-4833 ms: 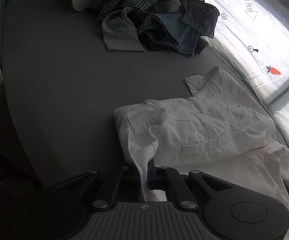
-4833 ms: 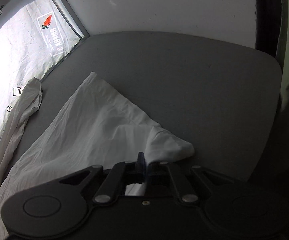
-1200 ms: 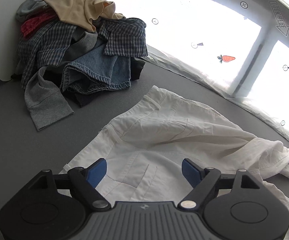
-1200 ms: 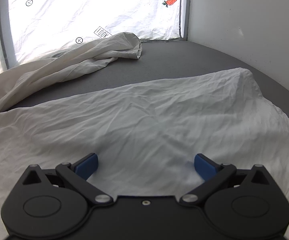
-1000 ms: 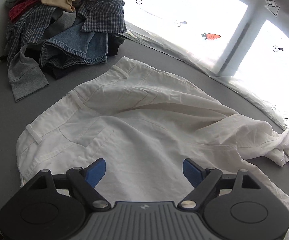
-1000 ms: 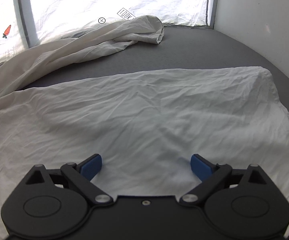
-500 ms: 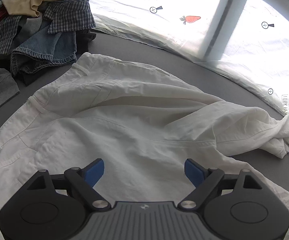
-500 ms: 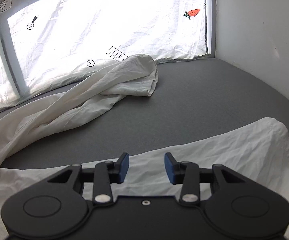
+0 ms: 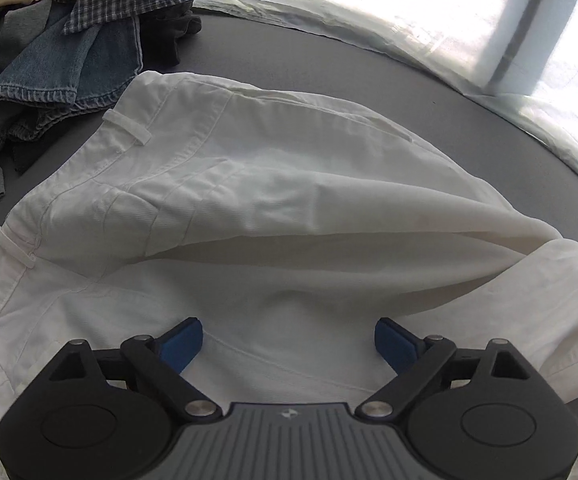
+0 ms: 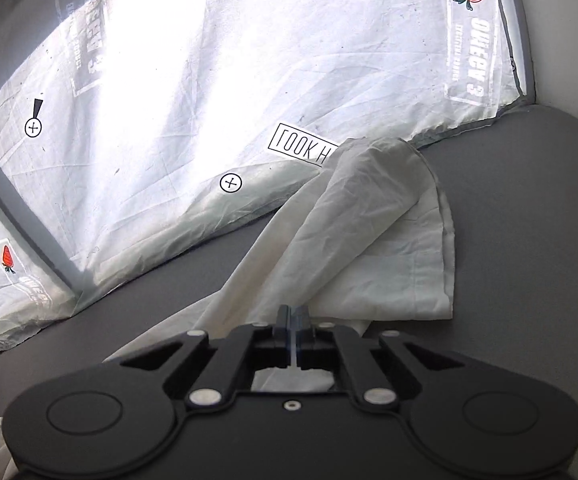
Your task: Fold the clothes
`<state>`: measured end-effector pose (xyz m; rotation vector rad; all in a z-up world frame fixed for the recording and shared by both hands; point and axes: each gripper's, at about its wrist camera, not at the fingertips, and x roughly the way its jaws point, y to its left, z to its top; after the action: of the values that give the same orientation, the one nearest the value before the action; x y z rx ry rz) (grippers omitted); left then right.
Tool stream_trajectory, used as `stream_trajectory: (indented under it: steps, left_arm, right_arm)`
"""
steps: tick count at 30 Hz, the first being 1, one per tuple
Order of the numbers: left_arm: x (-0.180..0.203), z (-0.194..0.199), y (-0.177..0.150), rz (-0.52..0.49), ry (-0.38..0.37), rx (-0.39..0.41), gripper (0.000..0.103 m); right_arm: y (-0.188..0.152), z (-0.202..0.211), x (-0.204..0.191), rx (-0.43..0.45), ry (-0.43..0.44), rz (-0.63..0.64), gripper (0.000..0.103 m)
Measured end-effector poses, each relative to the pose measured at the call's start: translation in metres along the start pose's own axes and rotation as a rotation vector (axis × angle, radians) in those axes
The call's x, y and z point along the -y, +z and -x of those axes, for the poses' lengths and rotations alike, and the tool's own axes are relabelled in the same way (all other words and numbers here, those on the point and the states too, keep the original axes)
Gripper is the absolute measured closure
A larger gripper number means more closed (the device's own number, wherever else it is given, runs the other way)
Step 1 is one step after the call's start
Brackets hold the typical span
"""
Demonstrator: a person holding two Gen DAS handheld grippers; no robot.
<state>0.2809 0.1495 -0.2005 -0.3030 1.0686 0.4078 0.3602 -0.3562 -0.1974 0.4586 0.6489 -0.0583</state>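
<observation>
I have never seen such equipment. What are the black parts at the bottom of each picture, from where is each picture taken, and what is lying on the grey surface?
No robot here: a person holds a two-finger gripper in each hand, and a camera on each looks forward along its fingers. The black parts are the grippers themselves.

In the left wrist view, the left gripper is open, its blue pads wide apart over white trousers spread on the grey table. A pile of other clothes lies at the far left.

In the right wrist view, the right gripper is shut on white fabric, seemingly a leg of the trousers, near a printed sheet over the window.
</observation>
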Motion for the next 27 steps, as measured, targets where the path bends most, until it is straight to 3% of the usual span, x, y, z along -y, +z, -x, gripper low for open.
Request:
stream_trajectory:
  steps: [3,4,7,8,9,11,12,15,20,23,27]
  left_arm:
    - [0.011,-0.008,-0.003,-0.042,0.035,0.007,0.000]
    - [0.014,-0.008,-0.005,-0.057,0.047,0.021,0.000]
    - [0.013,-0.009,-0.007,-0.058,0.045,0.043,0.000]
    - [0.013,-0.009,-0.006,-0.060,0.039,0.047,0.000]
    - [0.012,-0.009,-0.006,-0.063,0.036,0.052,0.000]
    - [0.012,-0.009,-0.007,-0.067,0.035,0.069,0.000]
    - [0.012,-0.009,-0.008,-0.068,0.035,0.074,0.000]
    - [0.011,-0.008,-0.007,-0.073,0.029,0.063,0.000]
    - [0.007,-0.006,-0.006,-0.097,0.010,0.044,0.000]
    - [0.006,-0.005,-0.010,-0.114,0.005,0.059,0.000]
    - [0.006,-0.005,-0.011,-0.114,0.012,0.059,0.000]
  right_arm:
    - [0.017,-0.028,-0.010,-0.008,0.032,-0.016,0.086]
    - [0.022,-0.038,-0.014,-0.011,0.036,-0.015,0.077]
    - [0.028,-0.071,-0.026,-0.047,-0.011,-0.009,0.059]
    - [0.027,-0.082,-0.027,-0.066,-0.030,-0.019,0.059]
    - [0.026,-0.089,-0.027,-0.084,-0.037,-0.030,0.063]
    - [0.024,-0.099,-0.026,-0.109,-0.040,-0.034,0.097]
    - [0.023,-0.096,-0.028,-0.100,-0.042,-0.018,0.100]
    - [0.020,-0.053,-0.031,0.004,-0.021,-0.001,0.101]
    - [0.005,0.083,-0.026,0.173,-0.033,0.012,0.101]
    - [-0.022,0.142,-0.005,0.164,-0.044,-0.027,0.101]
    - [-0.037,0.154,0.006,0.139,-0.106,-0.037,0.100]
